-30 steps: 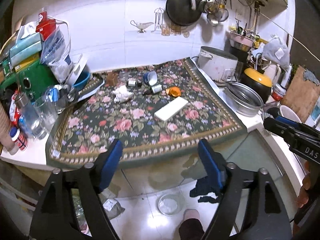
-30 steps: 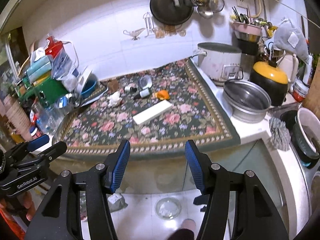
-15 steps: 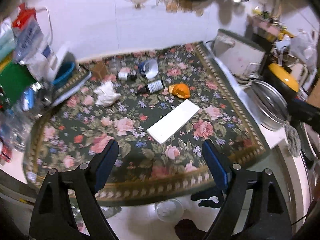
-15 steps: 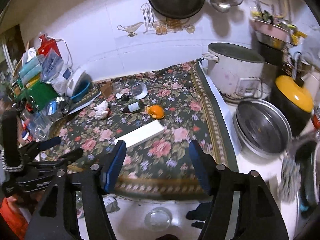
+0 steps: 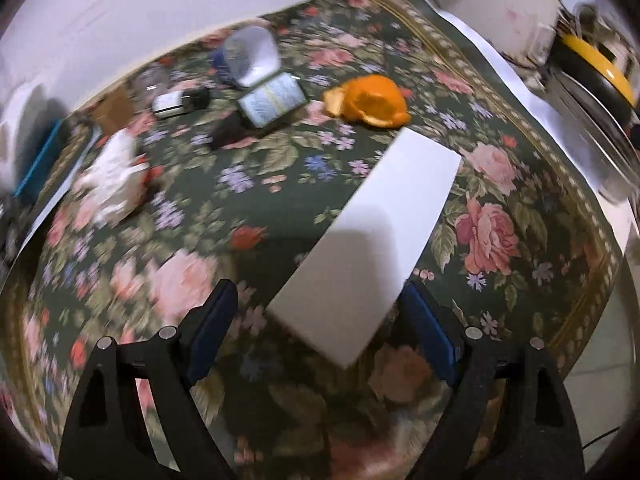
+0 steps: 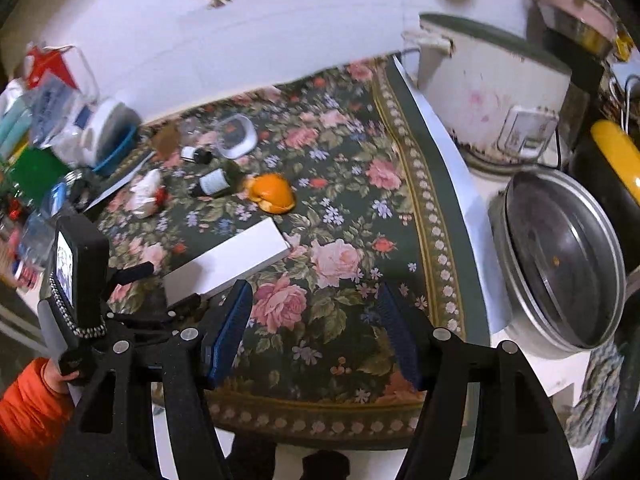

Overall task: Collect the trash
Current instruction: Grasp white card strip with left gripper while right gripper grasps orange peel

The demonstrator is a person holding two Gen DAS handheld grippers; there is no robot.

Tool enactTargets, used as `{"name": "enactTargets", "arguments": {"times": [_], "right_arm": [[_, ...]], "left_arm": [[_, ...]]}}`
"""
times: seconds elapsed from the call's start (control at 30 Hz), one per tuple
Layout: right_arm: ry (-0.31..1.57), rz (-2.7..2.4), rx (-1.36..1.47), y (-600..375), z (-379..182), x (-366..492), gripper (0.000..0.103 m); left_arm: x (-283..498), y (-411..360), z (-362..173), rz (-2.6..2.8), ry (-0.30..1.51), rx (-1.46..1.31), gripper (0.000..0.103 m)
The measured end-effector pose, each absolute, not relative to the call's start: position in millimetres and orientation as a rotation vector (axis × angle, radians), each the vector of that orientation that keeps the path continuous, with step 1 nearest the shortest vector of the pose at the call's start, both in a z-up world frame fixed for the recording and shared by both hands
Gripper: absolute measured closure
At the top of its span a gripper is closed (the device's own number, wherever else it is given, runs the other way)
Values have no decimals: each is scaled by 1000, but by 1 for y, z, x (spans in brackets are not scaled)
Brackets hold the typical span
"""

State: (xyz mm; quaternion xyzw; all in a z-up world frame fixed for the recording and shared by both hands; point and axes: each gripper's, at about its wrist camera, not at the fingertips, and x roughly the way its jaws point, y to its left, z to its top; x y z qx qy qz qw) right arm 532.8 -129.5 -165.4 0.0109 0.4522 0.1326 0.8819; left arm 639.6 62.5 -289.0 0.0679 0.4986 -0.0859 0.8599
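The left tongs (image 5: pixel 316 328) hang low over the flat white box (image 5: pixel 372 236), jaws spread wide and gripping nothing; the near end of the box lies between the two blue pads without either pad touching it. The right tongs (image 6: pixel 316 332) stand about half open and empty; they have just been opening, and only the floral cloth (image 6: pixel 348 184) that covers the surface shows between them.

Taking the white box as the landmark: the orange peel (image 5: pixel 370 100) lies just past its far end, apart from it. Beyond the peel, toward the wall, a small dark bottle with a pale label (image 5: pixel 272 100) lies on its side, with a clear plastic cup (image 5: pixel 250 56) tipped over just behind it and a second, smaller bottle (image 5: pixel 176 104) to the left of that. A crumpled white tissue (image 5: pixel 112 180) sits well off to the left of the box, with a brown scrap (image 5: pixel 116 110) behind it near the wall.

To the right of the box, off the cloth, stand a white rice cooker (image 6: pixel 492 96), a steel basin (image 6: pixel 560 260) and a pot with a yellow lid (image 6: pixel 616 156). To the left, in the right wrist view, the body of the left tool (image 6: pixel 76 272) and an orange sleeve (image 6: pixel 28 412) hide the near left corner of the cloth, with packets and jars (image 6: pixel 44 128) crowded behind.
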Motion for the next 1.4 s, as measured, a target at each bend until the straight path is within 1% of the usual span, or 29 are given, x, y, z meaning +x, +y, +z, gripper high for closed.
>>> {"name": "enactTargets", "arguments": {"times": [0.13,0.2,0.33,0.4,0.53,0.67,0.87,1.07,1.37,1.4], "right_arm": [[968,247,77,-124,-170,543,42],[976,237,85,-119,-172,547,42],[980,223,74,-111,-174,557,42],[983,219,75,-110,-176,561,42],[992,211,73,-109,-179,571,42],[1002,224,62,-106,-183,584,42],[1017,273,33,-84,-194,614,42],[1038,323,64,-62,-212,654,42],[1112,311,179,-47,-247,699,42],[1124,314,190,-47,-252,701,44]], "left_arm": [[646,56,-298,-289,1040,190,19],[645,53,-298,-340,1015,200,24],[643,49,-295,-411,965,209,47],[639,46,-294,-424,958,221,52],[631,51,-291,-407,970,179,53],[624,80,-279,-325,986,58,53],[626,127,-241,-132,899,-76,53],[643,156,-216,-20,823,-110,53],[664,174,-206,27,792,-144,53],[666,174,-205,27,793,-143,53]]}}
